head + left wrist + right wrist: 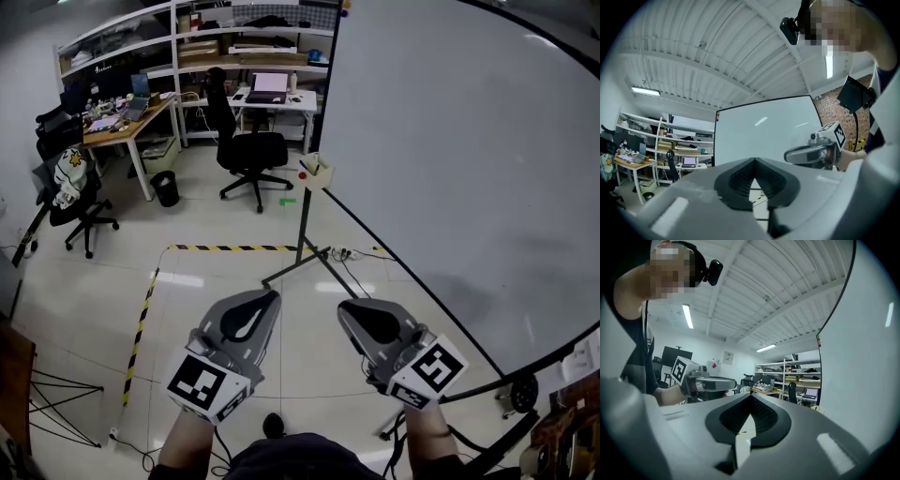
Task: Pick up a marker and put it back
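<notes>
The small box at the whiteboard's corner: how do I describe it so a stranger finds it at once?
In the head view, find the large whiteboard on the right. At its lower left corner, above a thin black pole, sits a small pale box. It alone is pale on that dark edge, with a red dot at its left.

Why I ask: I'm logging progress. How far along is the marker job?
Nothing shows as done. In hand: nothing; the left tool and right tool are both shut and empty, held before the whiteboard. Left: reach the small holder on the board's edge, likely where a marker sits, grip it, then put it back.
</notes>
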`<act>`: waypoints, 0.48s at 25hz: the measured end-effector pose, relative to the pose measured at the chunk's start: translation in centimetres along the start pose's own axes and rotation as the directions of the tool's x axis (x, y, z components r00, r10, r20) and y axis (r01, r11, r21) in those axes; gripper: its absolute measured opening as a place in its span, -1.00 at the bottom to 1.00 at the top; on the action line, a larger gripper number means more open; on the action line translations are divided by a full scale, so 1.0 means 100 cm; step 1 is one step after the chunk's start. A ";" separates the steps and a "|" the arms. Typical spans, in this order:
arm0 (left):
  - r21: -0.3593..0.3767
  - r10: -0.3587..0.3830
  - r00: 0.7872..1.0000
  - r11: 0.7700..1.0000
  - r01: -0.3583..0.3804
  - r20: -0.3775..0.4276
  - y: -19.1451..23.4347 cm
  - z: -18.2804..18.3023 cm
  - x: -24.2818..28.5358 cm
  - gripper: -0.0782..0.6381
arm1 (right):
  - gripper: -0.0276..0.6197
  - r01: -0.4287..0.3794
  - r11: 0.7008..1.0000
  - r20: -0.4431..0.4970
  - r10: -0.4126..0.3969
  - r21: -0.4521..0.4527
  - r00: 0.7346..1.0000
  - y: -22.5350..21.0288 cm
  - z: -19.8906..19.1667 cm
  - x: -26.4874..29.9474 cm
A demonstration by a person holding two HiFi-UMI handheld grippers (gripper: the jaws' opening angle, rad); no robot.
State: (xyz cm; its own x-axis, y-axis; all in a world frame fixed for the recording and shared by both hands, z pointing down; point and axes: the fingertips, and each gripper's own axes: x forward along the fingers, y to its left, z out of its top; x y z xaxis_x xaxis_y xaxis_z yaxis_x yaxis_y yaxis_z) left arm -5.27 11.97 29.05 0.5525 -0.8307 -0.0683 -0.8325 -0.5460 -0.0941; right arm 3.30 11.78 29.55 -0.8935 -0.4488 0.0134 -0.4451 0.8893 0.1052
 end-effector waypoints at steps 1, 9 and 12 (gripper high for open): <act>0.003 -0.005 1.000 1.000 0.005 0.002 0.011 -0.001 0.003 -0.77 | -0.91 0.004 1.000 0.002 -0.004 -0.008 1.000 -0.004 0.002 0.011; 0.031 -0.017 1.000 0.999 0.018 -0.013 0.067 -0.006 0.032 -0.77 | -0.91 0.017 1.000 0.002 -0.017 -0.025 1.000 -0.041 0.005 0.067; 0.042 -0.024 1.000 0.999 0.024 -0.006 0.084 -0.007 0.052 -0.77 | -0.91 0.019 1.000 0.004 -0.019 -0.020 1.000 -0.063 0.000 0.086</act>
State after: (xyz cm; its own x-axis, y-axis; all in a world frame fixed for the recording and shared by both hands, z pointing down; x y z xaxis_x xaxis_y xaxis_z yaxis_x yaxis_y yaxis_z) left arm -9.43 2.93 28.57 0.5722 -0.8179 -0.0603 -0.8163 -0.5611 -0.1371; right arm -1.59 2.32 28.99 -0.8851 -0.4654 0.0074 -0.4610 0.8786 0.1249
